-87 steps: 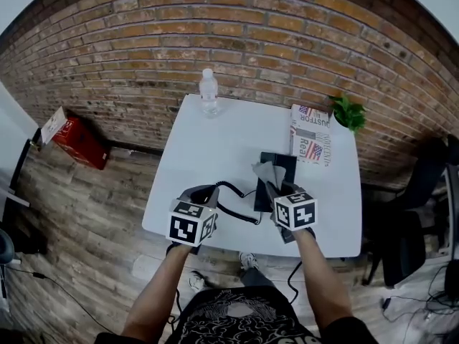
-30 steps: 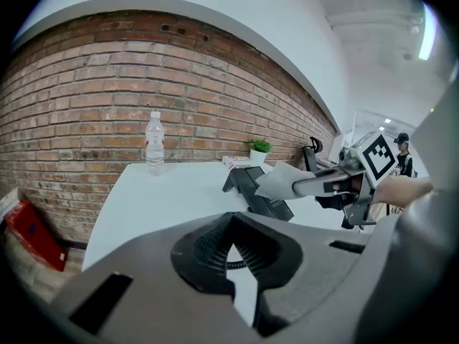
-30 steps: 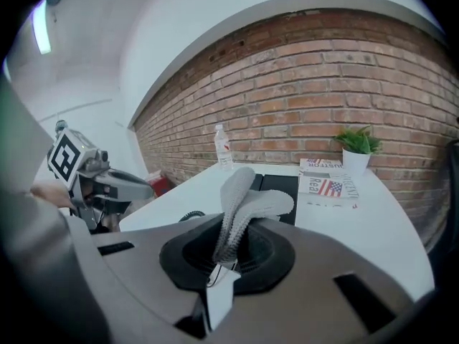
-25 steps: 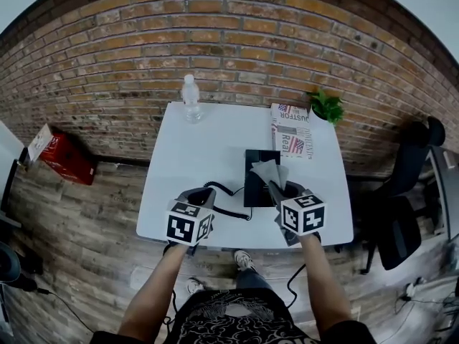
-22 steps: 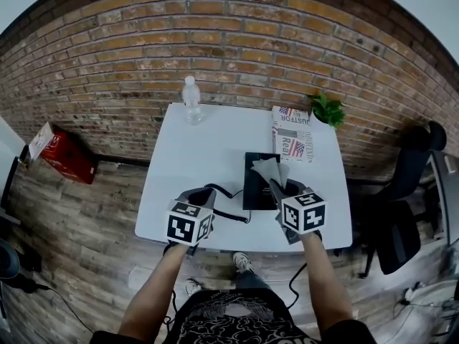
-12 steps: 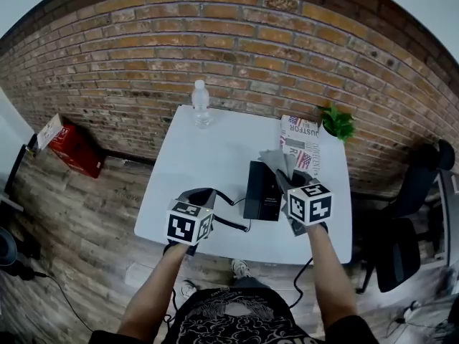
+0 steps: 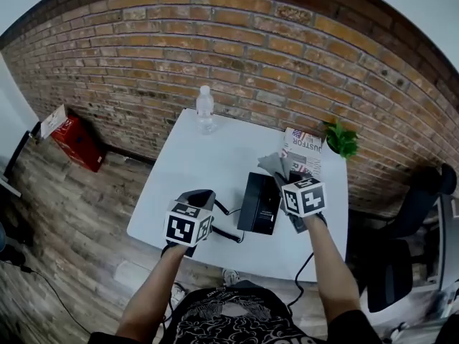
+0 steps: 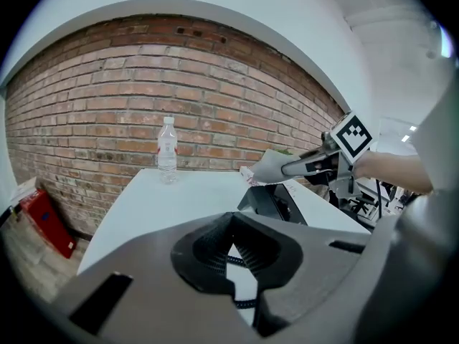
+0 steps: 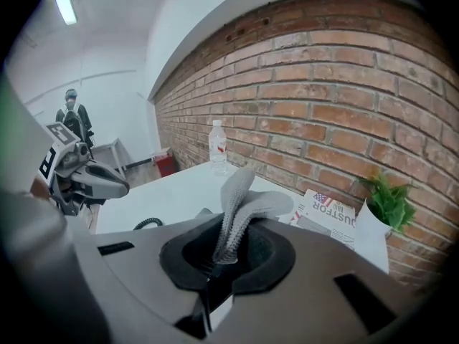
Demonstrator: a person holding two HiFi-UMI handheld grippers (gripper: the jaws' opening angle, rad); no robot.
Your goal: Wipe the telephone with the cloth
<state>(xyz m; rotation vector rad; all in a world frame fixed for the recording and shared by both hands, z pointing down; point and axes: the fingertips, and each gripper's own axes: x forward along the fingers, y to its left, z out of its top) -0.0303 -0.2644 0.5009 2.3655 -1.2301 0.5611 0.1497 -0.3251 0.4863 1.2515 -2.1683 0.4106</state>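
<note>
A black telephone (image 7: 259, 203) (image 8: 276, 201) lies on the white table (image 7: 193, 163). My right gripper (image 7: 284, 179) (image 9: 222, 255) is shut on a grey cloth (image 7: 275, 165) (image 9: 247, 203) (image 8: 269, 169). It holds the cloth up just past the telephone's far right corner, above the table. My left gripper (image 7: 203, 195) (image 8: 231, 224) hovers at the table's near left, shut. The telephone's coiled cord (image 7: 229, 233) (image 8: 239, 262) runs through the gap between its pads and on to the telephone. I cannot see the handset apart from the telephone body.
A water bottle (image 7: 205, 110) (image 8: 166, 149) (image 9: 218, 147) stands at the table's far edge by the brick wall. A newspaper (image 7: 305, 149) (image 9: 326, 210) and a potted plant (image 7: 341, 138) (image 9: 384, 206) sit at the far right. On the floor are a red box (image 7: 75, 138) and an office chair (image 7: 409, 206).
My right gripper has carried the cloth from above the telephone to beyond its far right corner. The left gripper has kept its place and its hold. The head view has shifted.
</note>
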